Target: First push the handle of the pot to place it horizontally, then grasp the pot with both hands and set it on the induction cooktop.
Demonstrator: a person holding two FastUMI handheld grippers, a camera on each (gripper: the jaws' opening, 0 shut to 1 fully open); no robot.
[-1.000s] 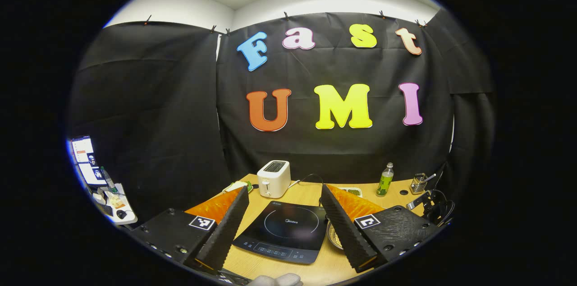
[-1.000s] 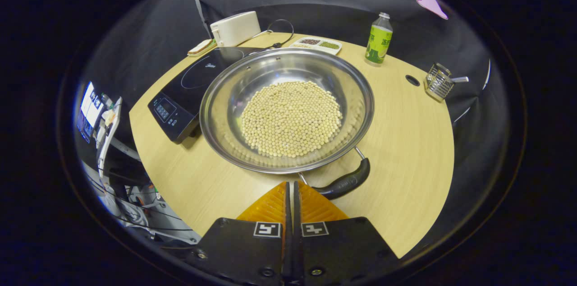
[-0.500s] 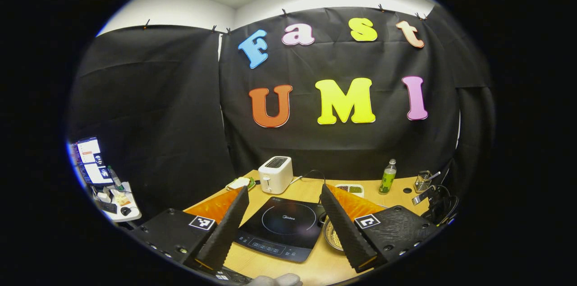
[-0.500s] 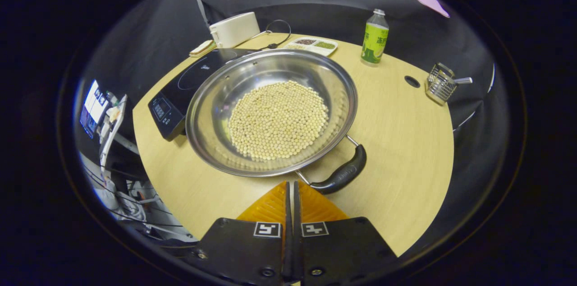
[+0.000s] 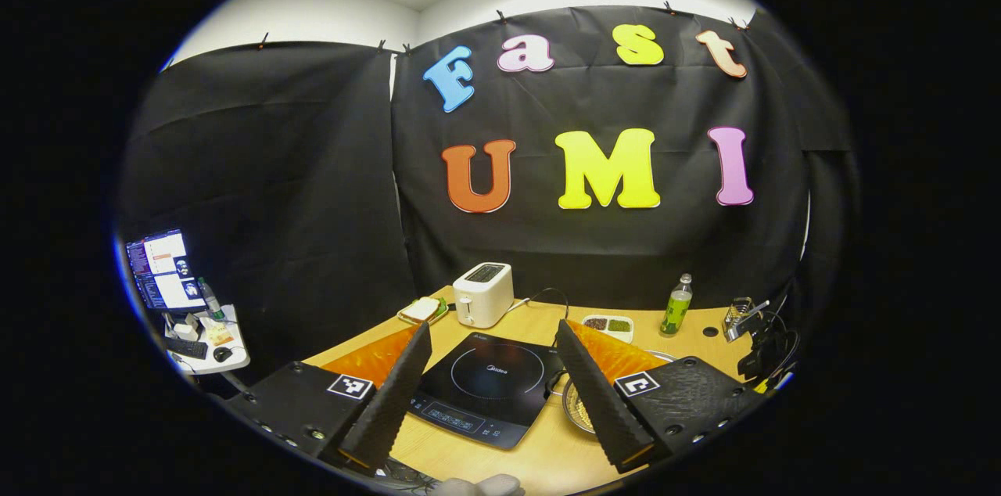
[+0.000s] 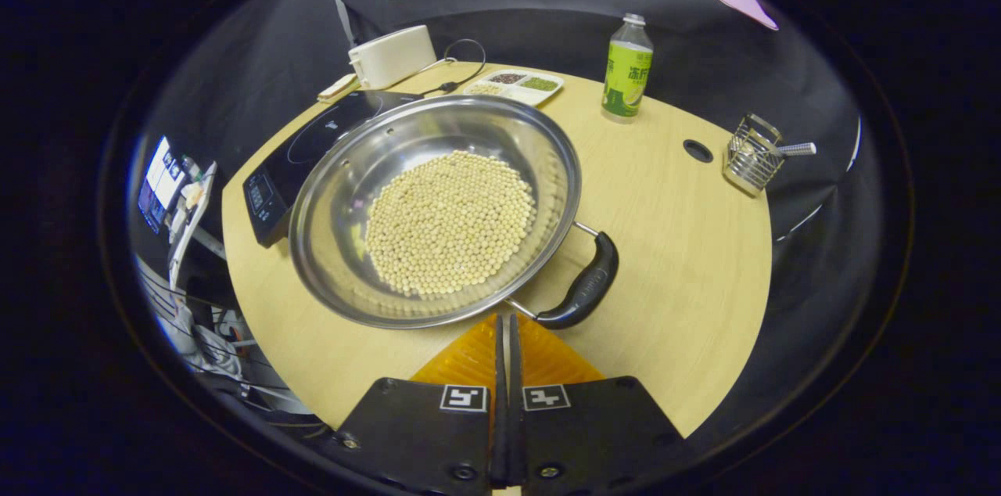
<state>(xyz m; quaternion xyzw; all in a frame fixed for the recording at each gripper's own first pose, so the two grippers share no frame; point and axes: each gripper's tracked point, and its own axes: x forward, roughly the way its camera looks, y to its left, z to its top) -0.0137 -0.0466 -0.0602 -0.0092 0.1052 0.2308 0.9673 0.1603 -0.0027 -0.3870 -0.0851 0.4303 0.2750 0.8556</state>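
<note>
In the left gripper view, your left gripper (image 5: pixel 493 336) hangs high with its fingers spread wide and nothing between them. Straight ahead of it and below, framed by the two fingers, lies the induction cooktop (image 5: pixel 483 389) on the wooden table (image 5: pixel 539 455). A sliver of the pot (image 5: pixel 577 407) shows just behind the right-hand finger. Beyond the cooktop stands a white toaster (image 5: pixel 483 303), and farther right a green bottle (image 5: pixel 676 307).

In the right gripper view, your right gripper (image 6: pixel 505 325) has its fingers pressed together, gripping nothing. The steel pot (image 6: pixel 344 191), filled with soybeans (image 6: pixel 450 221), sits directly ahead of the tips, and its black handle (image 6: pixel 585 291) lies just ahead and to the right of them. The cooktop (image 6: pixel 309 152) is past the pot, to the left.
</note>
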